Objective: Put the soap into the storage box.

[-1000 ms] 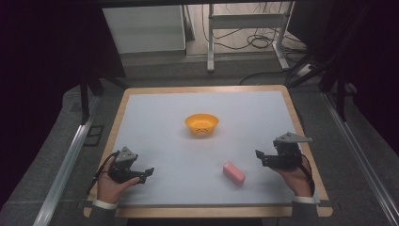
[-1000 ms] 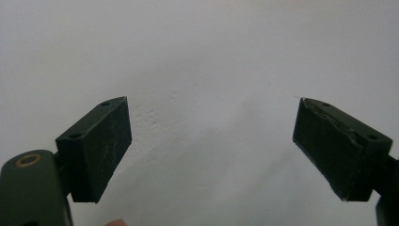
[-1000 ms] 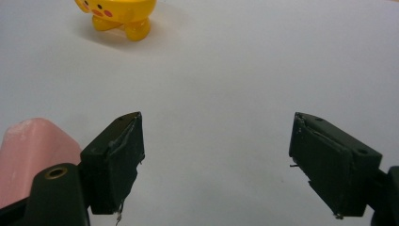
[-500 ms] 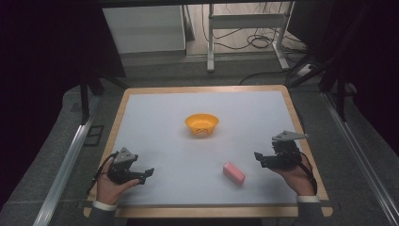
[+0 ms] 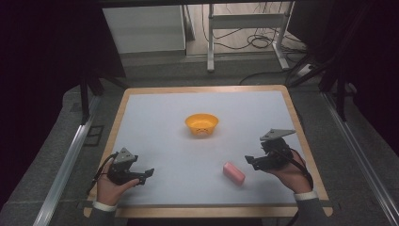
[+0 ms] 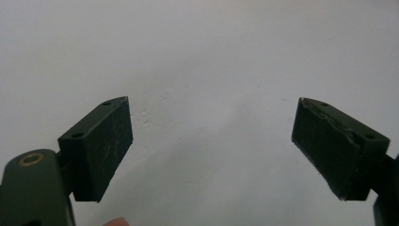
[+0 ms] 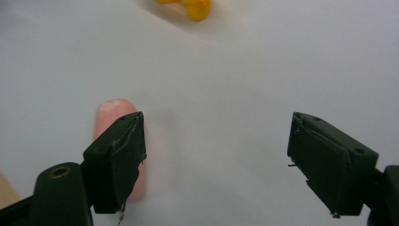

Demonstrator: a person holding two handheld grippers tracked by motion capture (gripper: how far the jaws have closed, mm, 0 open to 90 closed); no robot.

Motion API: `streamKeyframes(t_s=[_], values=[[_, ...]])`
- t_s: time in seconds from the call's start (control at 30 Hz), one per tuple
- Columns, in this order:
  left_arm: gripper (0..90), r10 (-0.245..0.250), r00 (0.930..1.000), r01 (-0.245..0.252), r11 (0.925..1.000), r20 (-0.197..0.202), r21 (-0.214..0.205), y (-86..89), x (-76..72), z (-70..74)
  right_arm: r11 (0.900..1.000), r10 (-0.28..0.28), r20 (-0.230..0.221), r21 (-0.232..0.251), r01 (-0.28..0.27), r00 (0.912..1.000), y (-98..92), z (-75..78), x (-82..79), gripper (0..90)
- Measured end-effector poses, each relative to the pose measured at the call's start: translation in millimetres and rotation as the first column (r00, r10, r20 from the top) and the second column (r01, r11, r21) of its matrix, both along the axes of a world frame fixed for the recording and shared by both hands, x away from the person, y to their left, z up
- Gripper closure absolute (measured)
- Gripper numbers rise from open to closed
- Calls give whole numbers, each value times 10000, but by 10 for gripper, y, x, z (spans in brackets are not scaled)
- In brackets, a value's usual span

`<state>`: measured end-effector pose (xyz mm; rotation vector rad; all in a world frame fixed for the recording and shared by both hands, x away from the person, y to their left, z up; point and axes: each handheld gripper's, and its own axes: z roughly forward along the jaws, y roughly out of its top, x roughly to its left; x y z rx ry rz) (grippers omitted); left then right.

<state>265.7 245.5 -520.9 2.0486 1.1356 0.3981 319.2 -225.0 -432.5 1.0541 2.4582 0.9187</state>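
Pink block (image 5: 234, 173) flat on tabletop (image 5: 160, 117) — just left of right claw (image 5: 250, 161), not touching. Right claw jaws apart, nothing between. Left claw (image 5: 147, 172) apart too — well clear of block.

I look down on a white-topped table (image 5: 155, 117) with a wooden rim, standing on grey floor (image 5: 56, 141). Beyond it I see a metal frame (image 5: 244, 21), tangled cables (image 5: 254, 40) and dark surroundings.

Black two-jaw grippers, left (image 5: 146, 173) and right (image 5: 250, 161), are topped by grey three-cornered plates; black cables trail off. Grey sleeves (image 5: 314, 207) with white cuffs are worn.
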Motion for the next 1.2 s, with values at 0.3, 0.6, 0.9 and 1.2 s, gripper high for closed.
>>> streamKeyframes(t_s=[0.3,0.6,0.9,1.2], values=[[134,-52,10000,52,10000,-21,-17,-6,-1,-4,9988,152,-282,-459,-165,9995,148,0,7,205],[133,-119,9999,120,9999,-87,71,-20,1,-13,9971,517,-693,-525,-554,9963,281,-67,-25,240],[132,-148,9998,149,9998,-117,102,-34,1,-22,9911,843,-1350,-915,-971,9873,432,-135,-50,279],[130,-187,9997,188,9998,-140,94,-35,-7,-21,9833,1088,-1787,-1252,-1323,9779,591,-240,-85,304]])
